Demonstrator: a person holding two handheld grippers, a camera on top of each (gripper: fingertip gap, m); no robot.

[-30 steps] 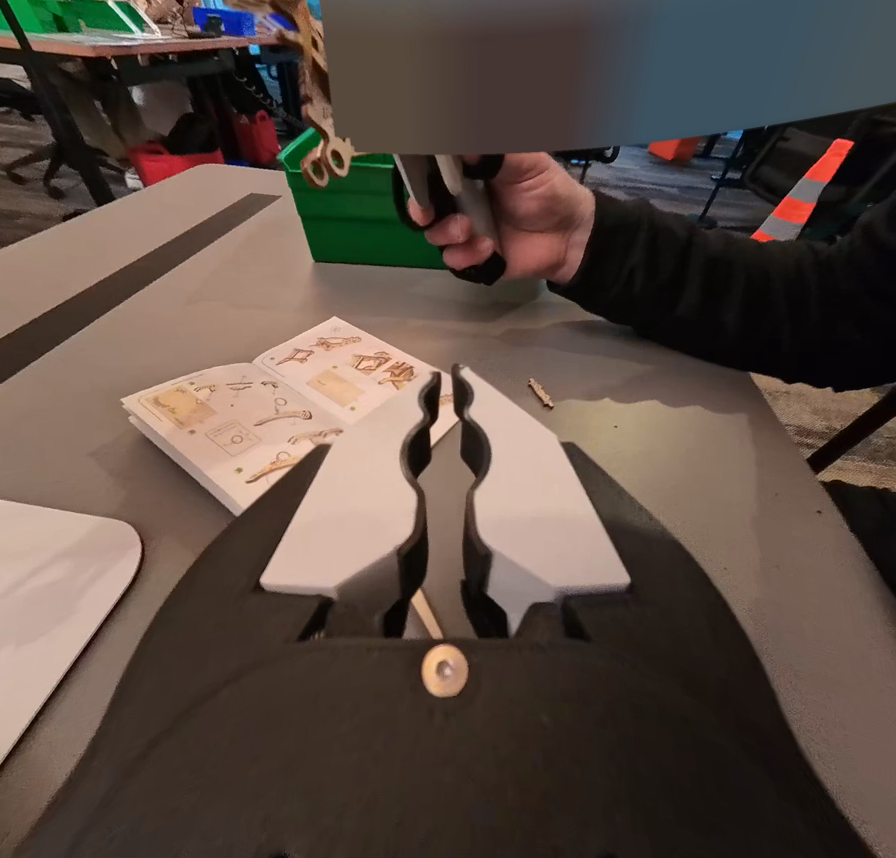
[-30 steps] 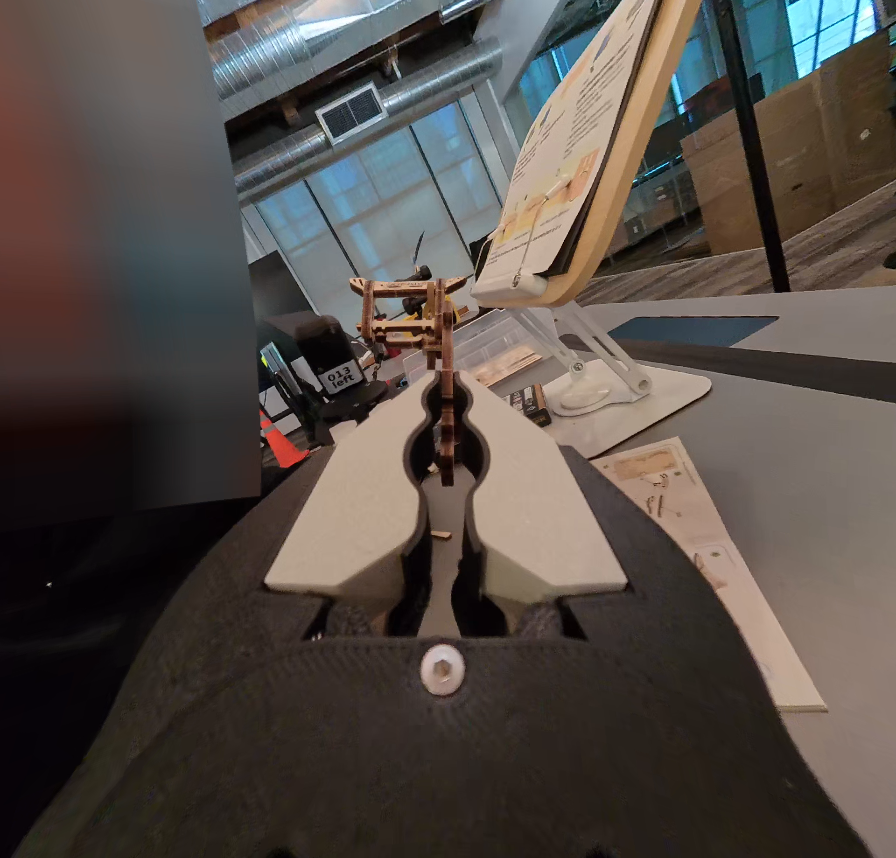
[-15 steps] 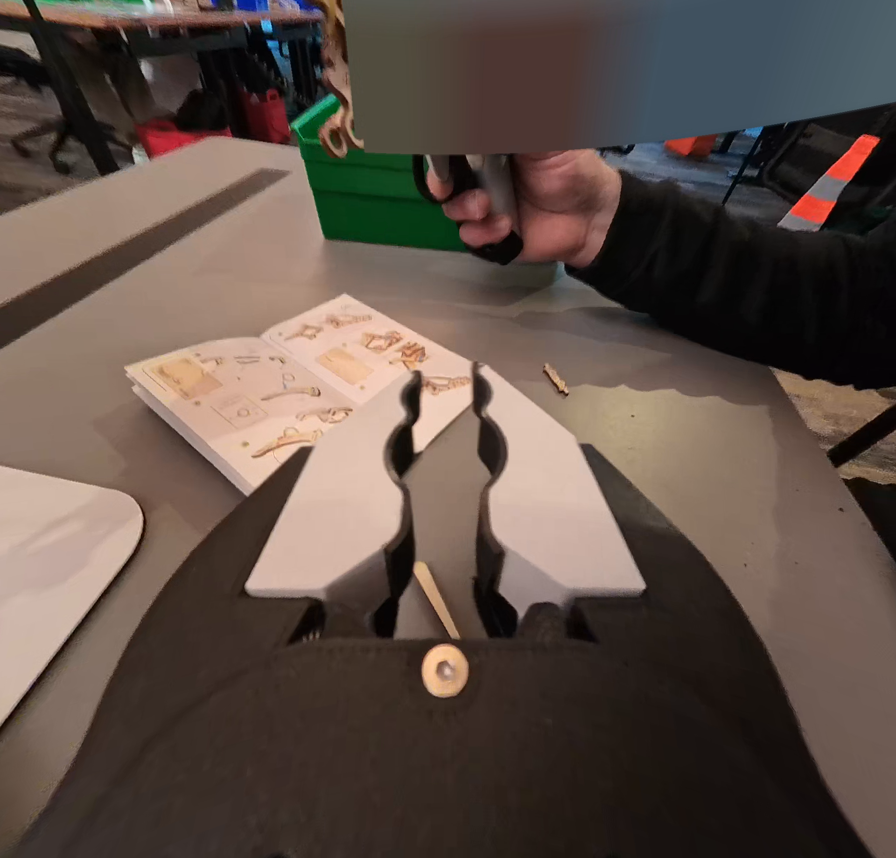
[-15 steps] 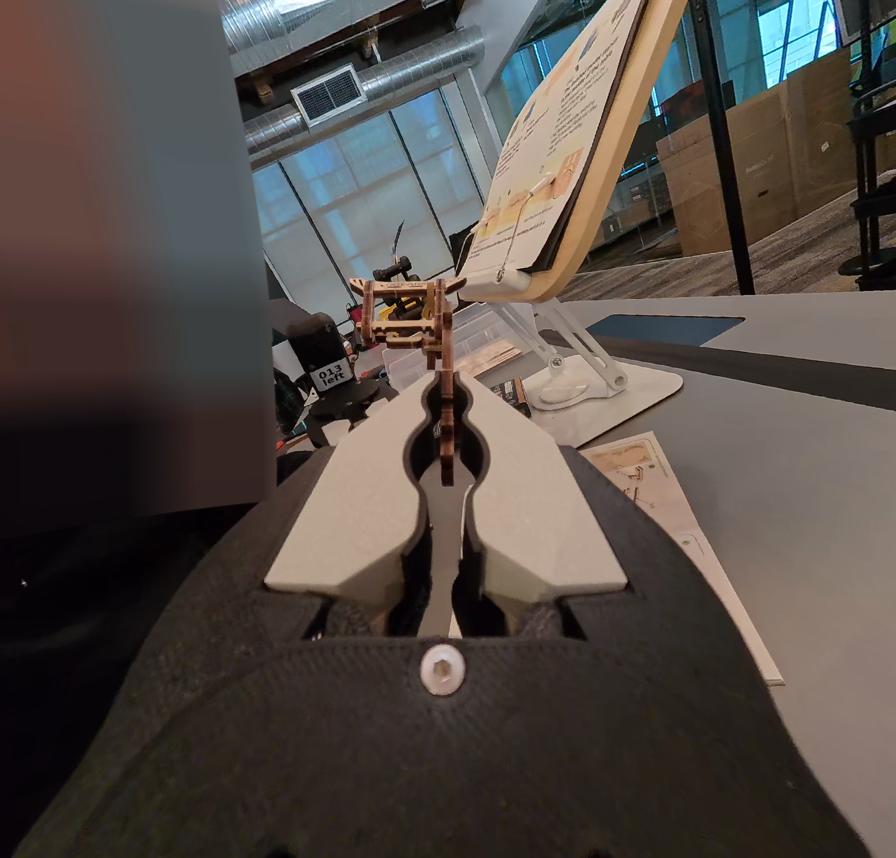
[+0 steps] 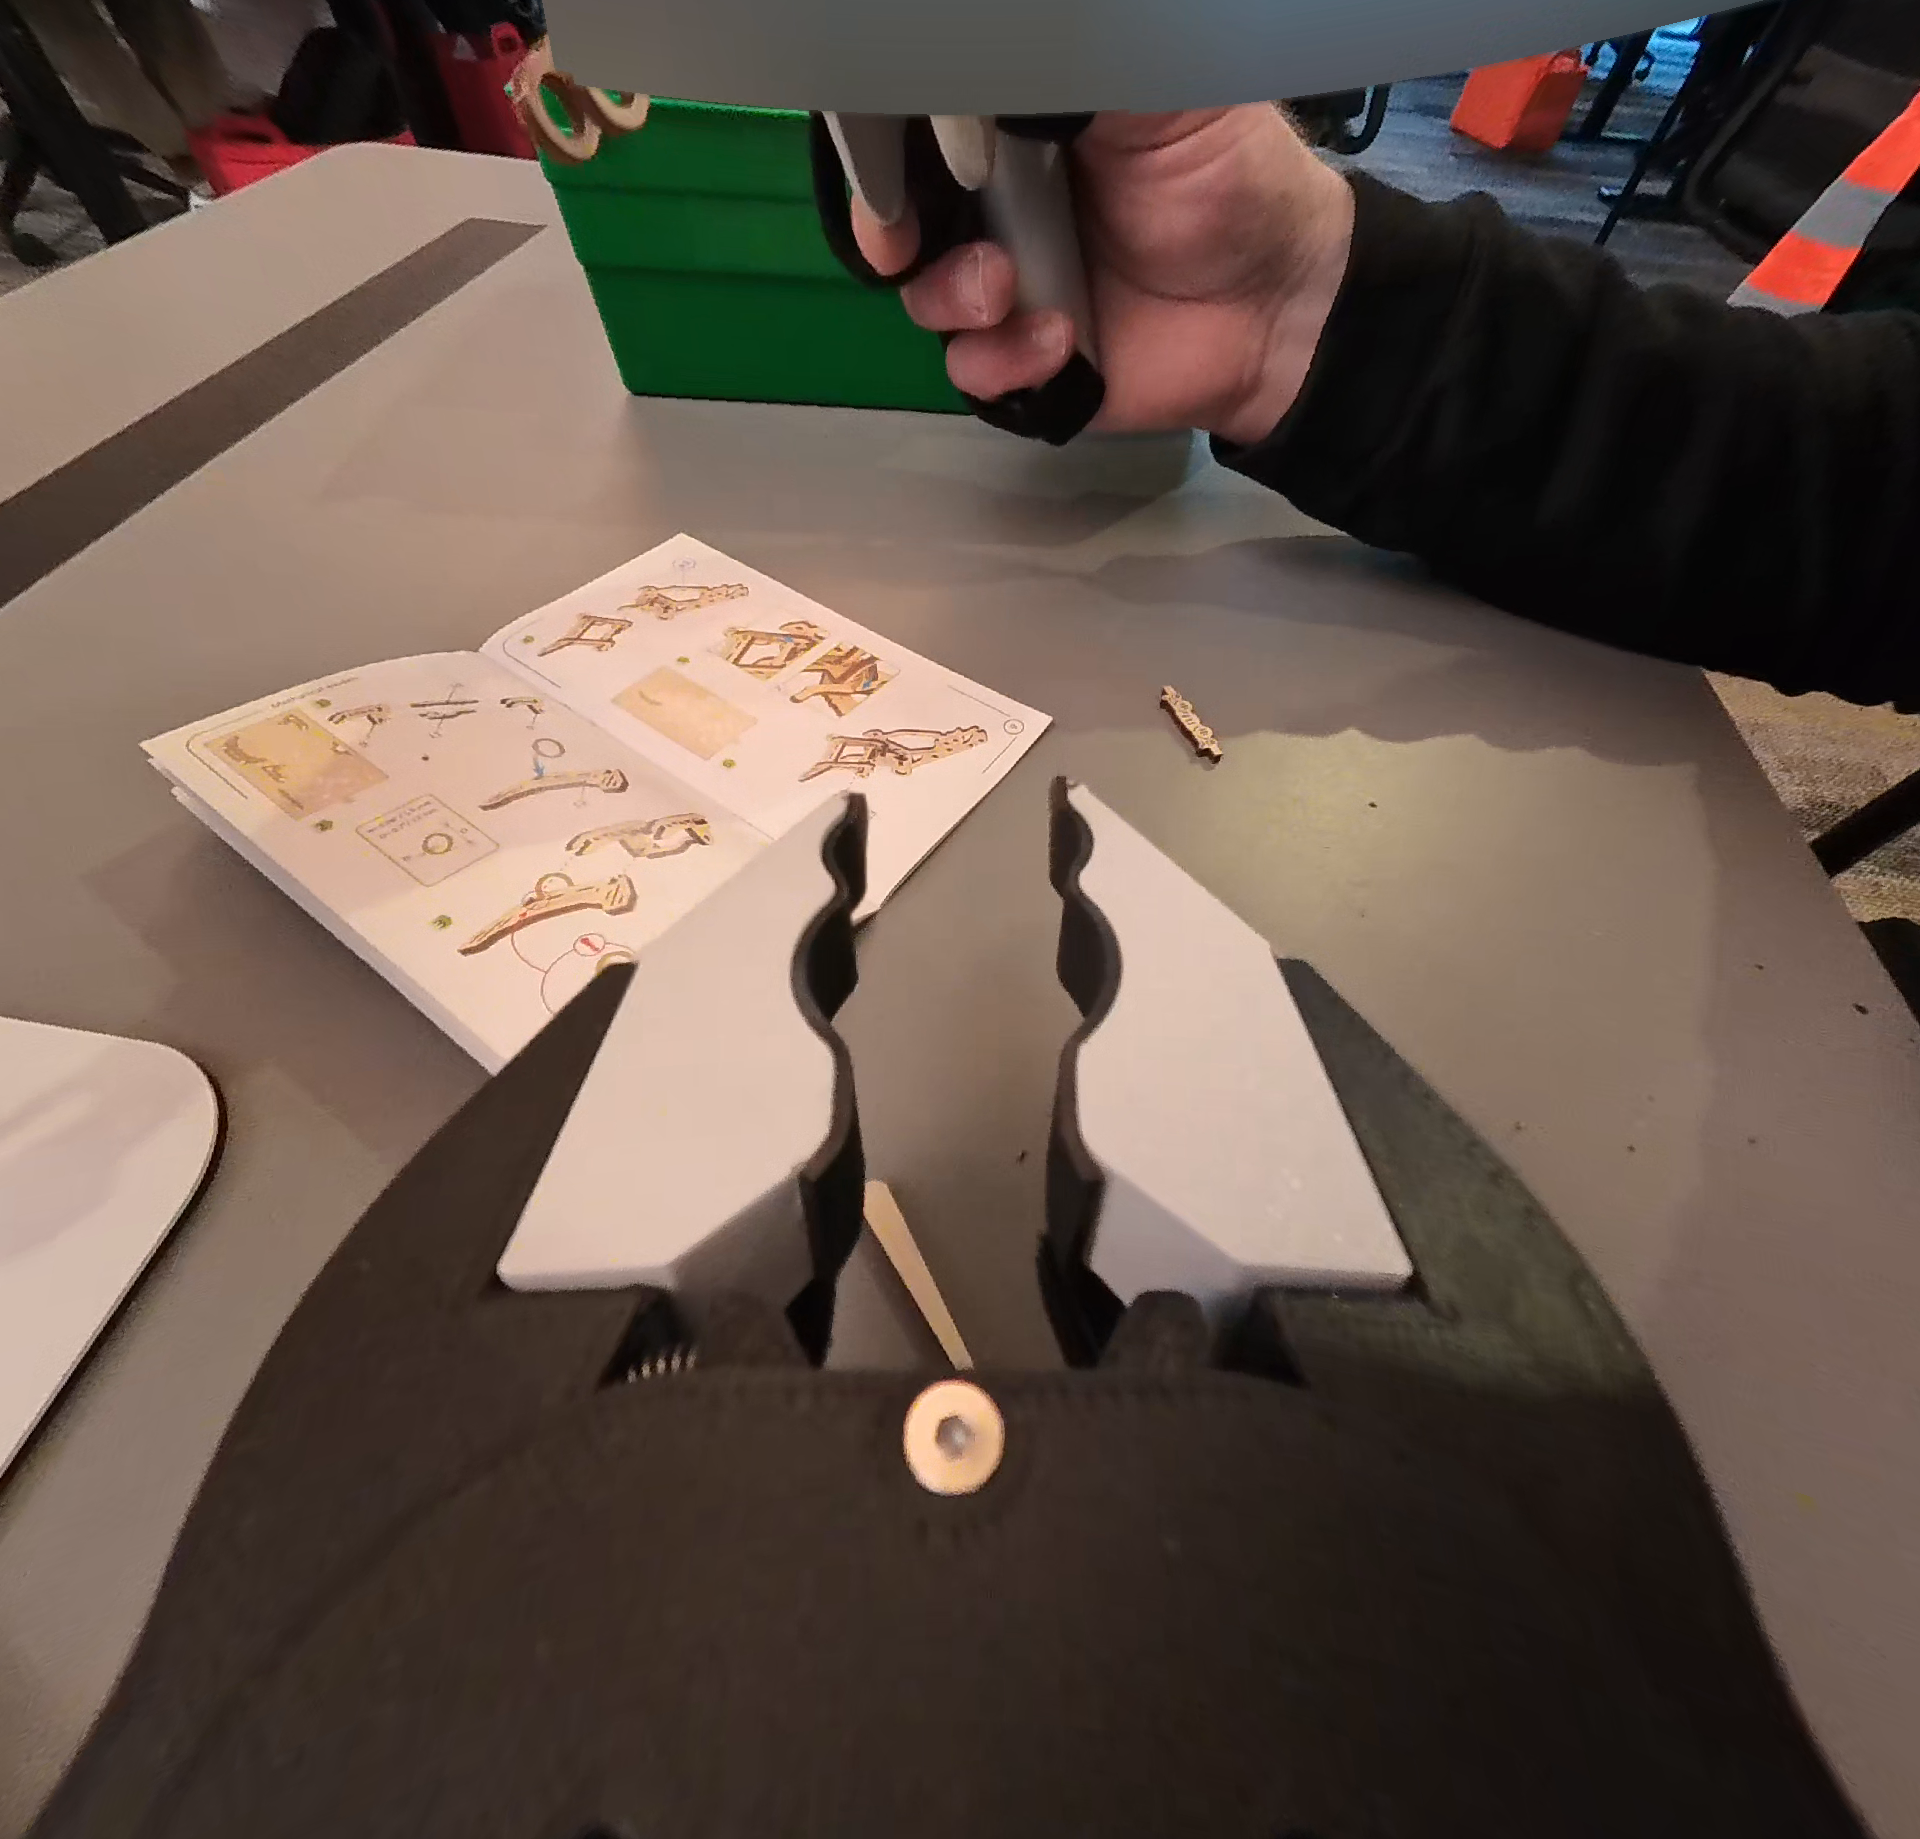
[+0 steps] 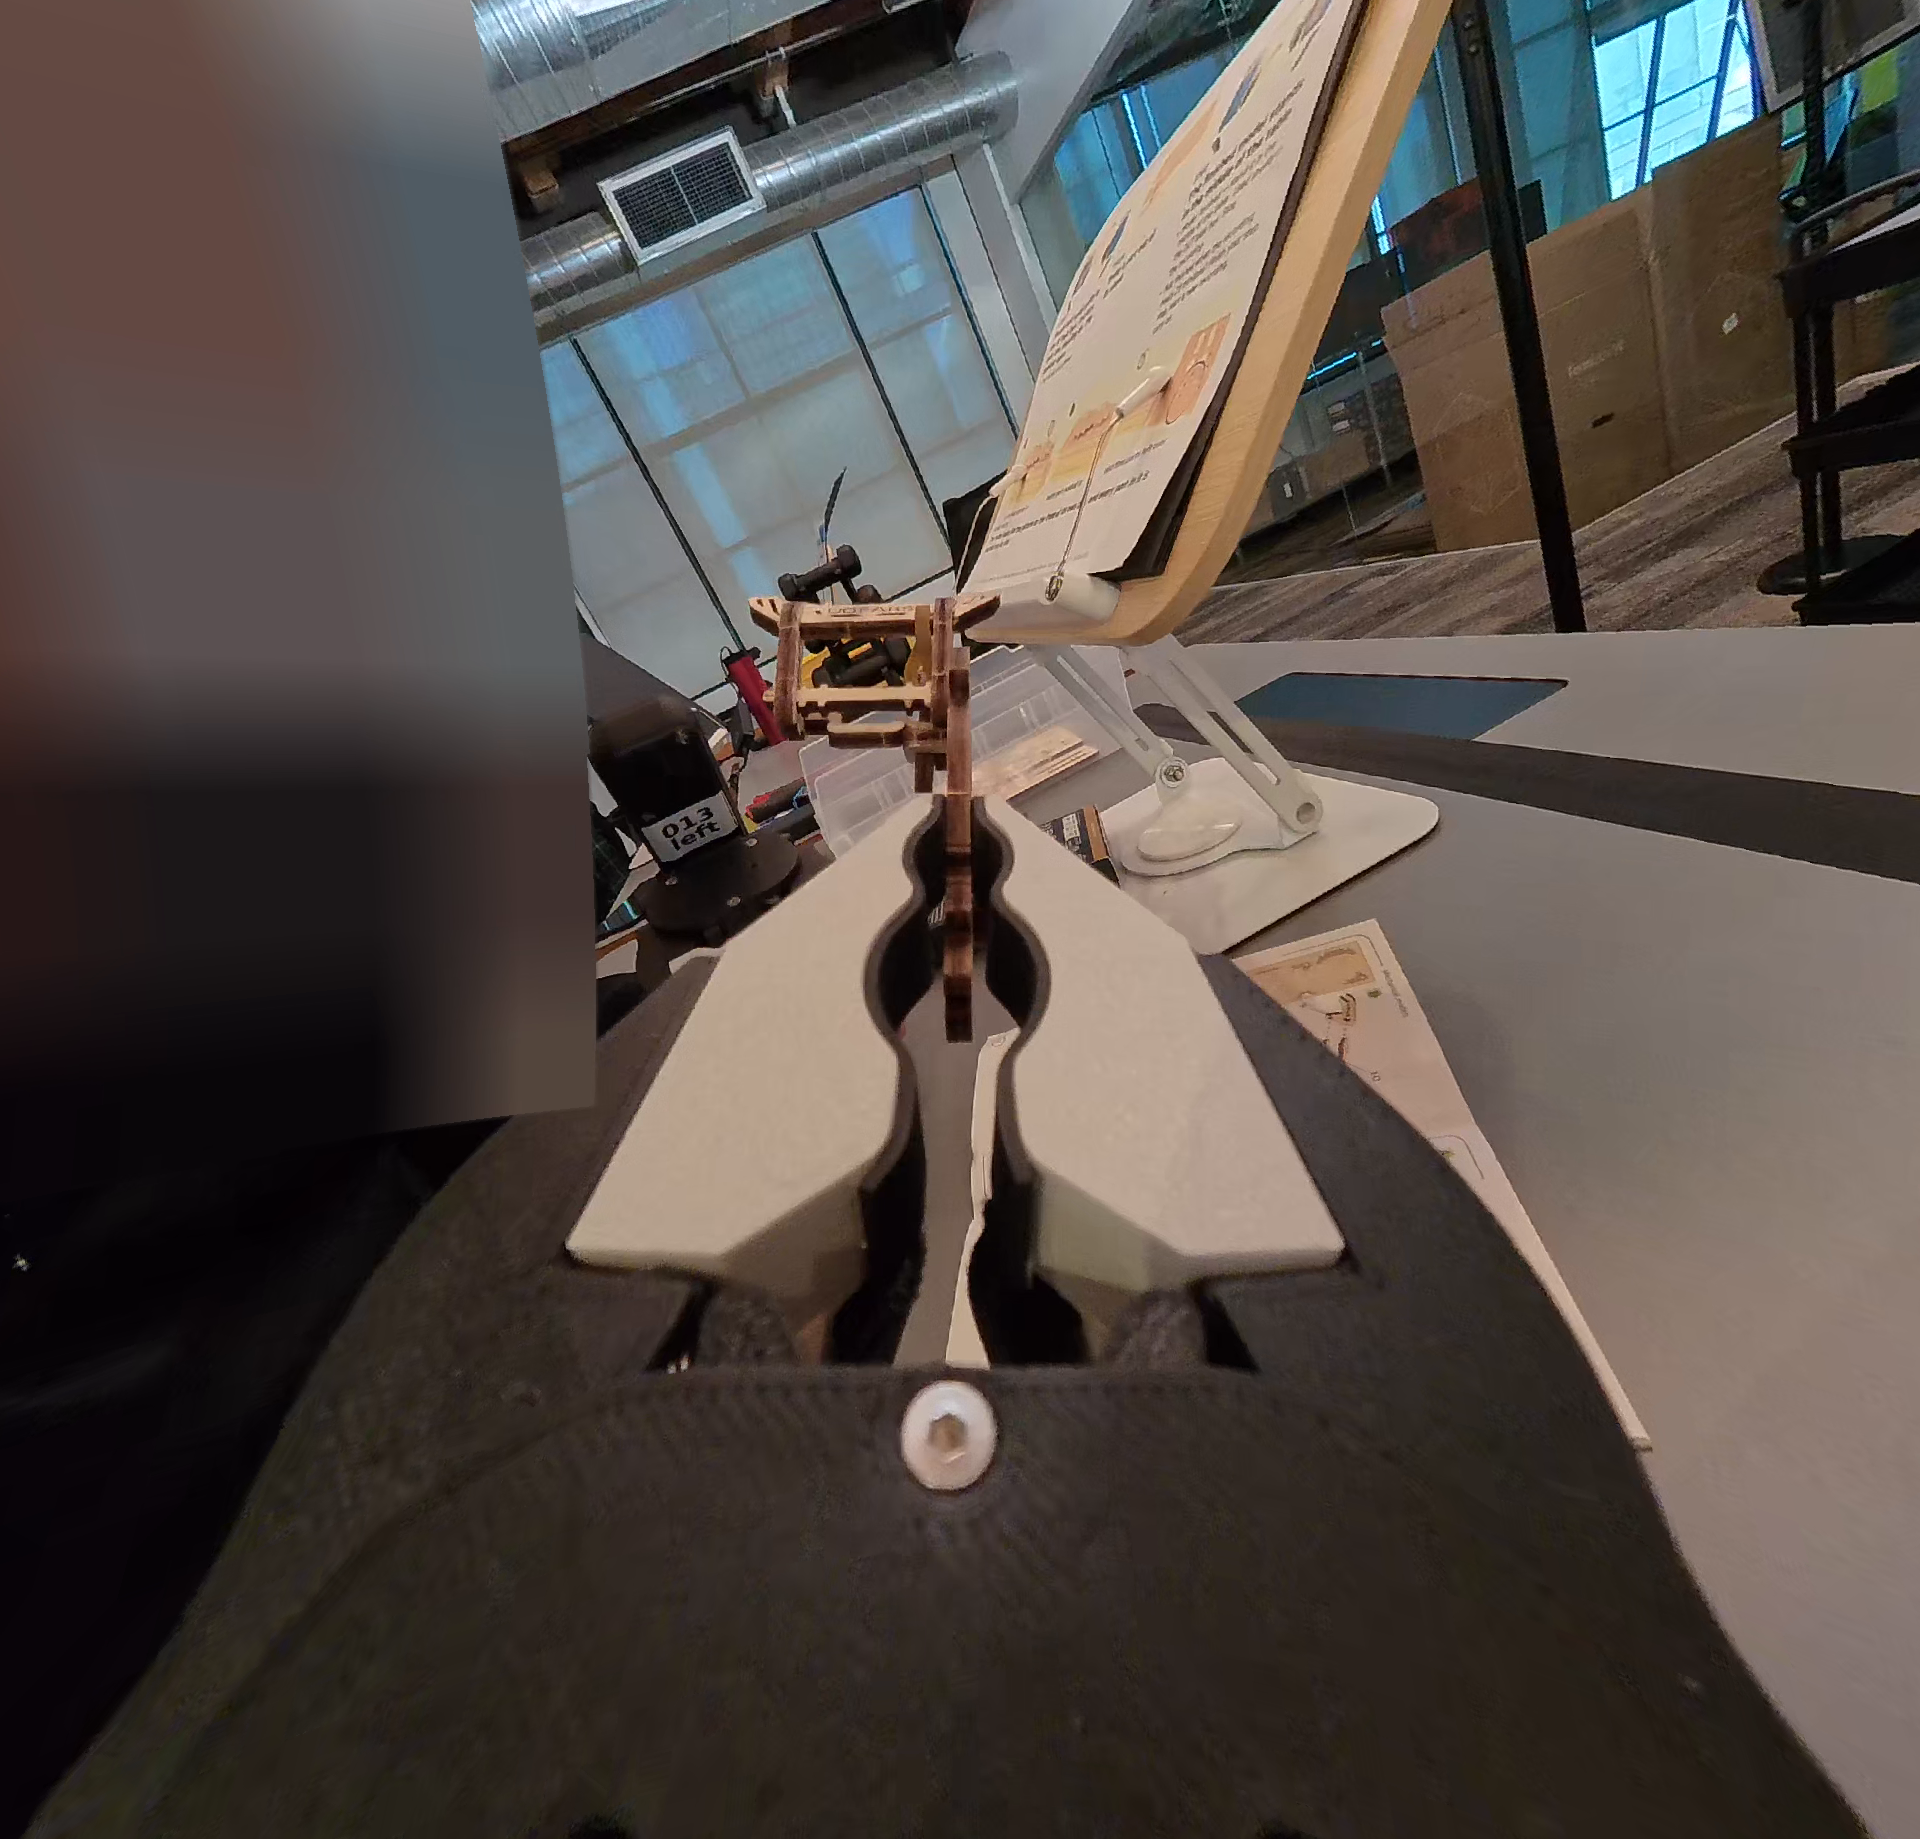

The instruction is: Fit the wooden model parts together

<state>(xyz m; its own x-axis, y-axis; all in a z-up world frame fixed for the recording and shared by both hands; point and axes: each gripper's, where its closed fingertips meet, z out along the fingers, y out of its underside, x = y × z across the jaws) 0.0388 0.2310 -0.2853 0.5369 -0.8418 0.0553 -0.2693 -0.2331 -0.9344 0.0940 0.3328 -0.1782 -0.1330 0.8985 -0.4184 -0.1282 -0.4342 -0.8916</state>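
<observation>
Wooden, laser-cut and brown at its edges, the partly built model (image 6: pixel 883 688) stands up out of the right tongs (image 6: pixel 956 823), whose pale fingers (image 6: pixel 800 1051) are pressed together on a thin flat strip at its lower end; its boxy frame sits above the fingertips, held up off the grey worktop (image 6: pixel 1714 1010). In the left wrist view only a ringed end of the model (image 5: pixel 582 122) shows under a blurred patch, in front of a green bin (image 5: pixel 727 272). Beside it a hand (image 5: pixel 1122 272) in a black sleeve grips the handle of the right tongs.

The left tongs (image 5: pixel 956 802) stand apart with nothing between them, low over the worktop. Past their fingertips an instruction booklet (image 5: pixel 582 761) lies open and flat, its pages showing drawings of wooden parts. A small notched wooden piece (image 5: pixel 1190 724) lies loose on the worktop to the right of the booklet, near the sleeve. A thin pale wooden stick (image 5: pixel 914 1270) shows on the worktop between the bases of the left fingers. A white rounded base plate (image 5: pixel 94 1197) lies at the left edge.

In the right wrist view a book stand (image 6: pixel 1278 813) with a tilted wooden board carries an open printed page, just behind the model, and a corner of the booklet (image 6: pixel 1392 1051) lies to the right of the tongs.
</observation>
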